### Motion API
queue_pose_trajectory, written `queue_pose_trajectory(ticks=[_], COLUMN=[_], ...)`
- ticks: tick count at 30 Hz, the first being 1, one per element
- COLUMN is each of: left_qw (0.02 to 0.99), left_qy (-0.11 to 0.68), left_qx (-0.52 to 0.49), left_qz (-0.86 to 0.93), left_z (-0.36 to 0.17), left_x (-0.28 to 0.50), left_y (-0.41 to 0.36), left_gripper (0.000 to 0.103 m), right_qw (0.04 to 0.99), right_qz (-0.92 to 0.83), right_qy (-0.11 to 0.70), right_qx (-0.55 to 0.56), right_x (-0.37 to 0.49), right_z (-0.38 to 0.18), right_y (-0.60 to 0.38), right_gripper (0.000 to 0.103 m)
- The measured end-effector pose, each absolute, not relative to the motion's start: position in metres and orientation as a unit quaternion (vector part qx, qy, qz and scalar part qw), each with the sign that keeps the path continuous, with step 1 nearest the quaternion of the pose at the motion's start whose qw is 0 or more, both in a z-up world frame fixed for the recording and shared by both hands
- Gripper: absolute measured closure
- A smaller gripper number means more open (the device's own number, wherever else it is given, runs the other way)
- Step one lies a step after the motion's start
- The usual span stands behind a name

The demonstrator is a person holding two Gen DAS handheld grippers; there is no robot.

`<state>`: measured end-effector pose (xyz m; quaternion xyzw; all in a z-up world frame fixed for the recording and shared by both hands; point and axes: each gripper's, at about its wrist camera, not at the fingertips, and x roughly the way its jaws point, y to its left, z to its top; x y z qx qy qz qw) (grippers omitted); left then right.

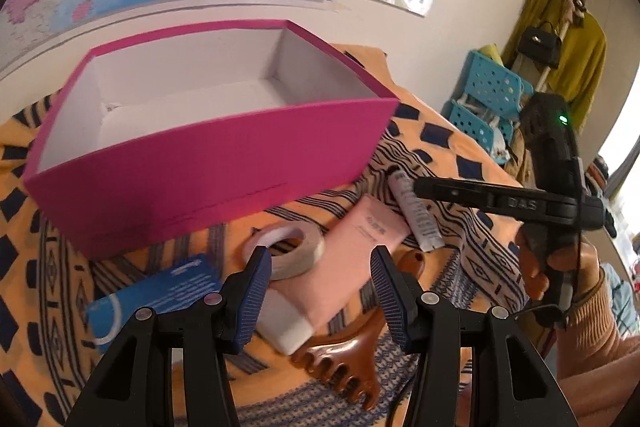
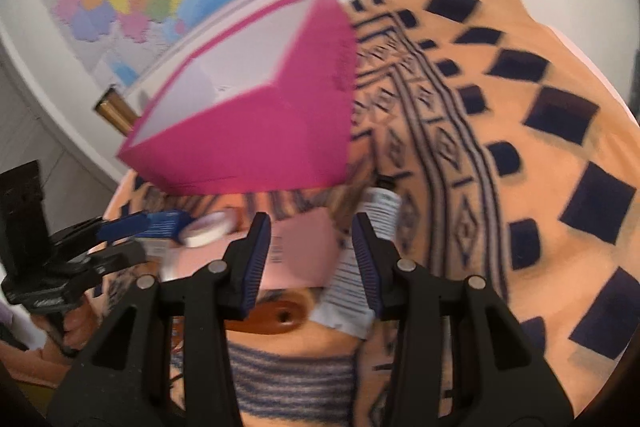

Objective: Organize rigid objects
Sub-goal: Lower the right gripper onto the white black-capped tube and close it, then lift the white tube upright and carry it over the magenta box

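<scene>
On the orange patterned cloth (image 1: 472, 155), in front of the magenta box (image 1: 208, 163), lies a small cluster of items. The box is open-topped w/ a white inside, nothing visible in it.

Left wrist view: the left gripper (image 1: 320, 287) has its jaws apart, nothing pinched between them. The pink tube (image 1: 344, 267) sits in the gap between the fingers, lower down on the cloth, its white cap end pointing to abt 7 o'clock. Whether either pad touches it can't be told. The tape roll (image 1: 286, 247) lies at 11 o'clock from the gap, just beside the left finger's tip. A blue card (image 1: 160, 291) is at 9 o'clock, and a brown comb (image 1: 340, 367) at 6 o'clock, partly under the tube. A white tube (image 1: 416, 215) lies at 2 o'clock, beside the pink one. The right gripper (image 1: 424, 187) reaches in from 3 o'clock, held by a hand (image 1: 560, 267) (orange sleeve behind it).

Right wrist view (blurred): the right gripper (image 2: 312, 259) also stands parted, holding nothing. The pink tube (image 2: 304, 251) shows in its gap, and the white tube (image 2: 360, 259) lies along the right finger, partly hidden by it; contact unclear. The comb (image 2: 276, 315) is at 6 o'clock, the box (image 2: 256, 147) at 12, and the left gripper (image 2: 120, 235) at 9 o'clock.
</scene>
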<state>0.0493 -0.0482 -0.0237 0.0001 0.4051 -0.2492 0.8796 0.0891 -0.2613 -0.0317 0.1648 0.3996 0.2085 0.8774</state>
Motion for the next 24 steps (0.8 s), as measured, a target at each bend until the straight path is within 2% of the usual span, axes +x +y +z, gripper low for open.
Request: queue_pose_trajectory(ticks=[12,16,24], left_qw=[0.857,0.853,0.837], left_qy=[0.426,0.432,0.444], left_qx=[0.022,0.024,0.025], left_qz=[-0.288,-0.294,-0.320], left_z=[-0.036,-0.039,-0.045], left_x=[0.058,0.061,0.068], left_y=[-0.088,-0.094,-0.112], left_gripper=[0.051,0.051,0.051], right_qw=[0.874,0.878,0.885], right_qz=[0.170,0.161,0.176], right_qy=[0.432,0.433,0.411], right_qx=[0.141,0.122,0.128], right_x=[0.106,0.109,0.097], right_z=[-0.056,-0.057,-0.044], right_y=[-0.264,-0.262,-0.268], right_gripper=[0.059,0.072,0.076])
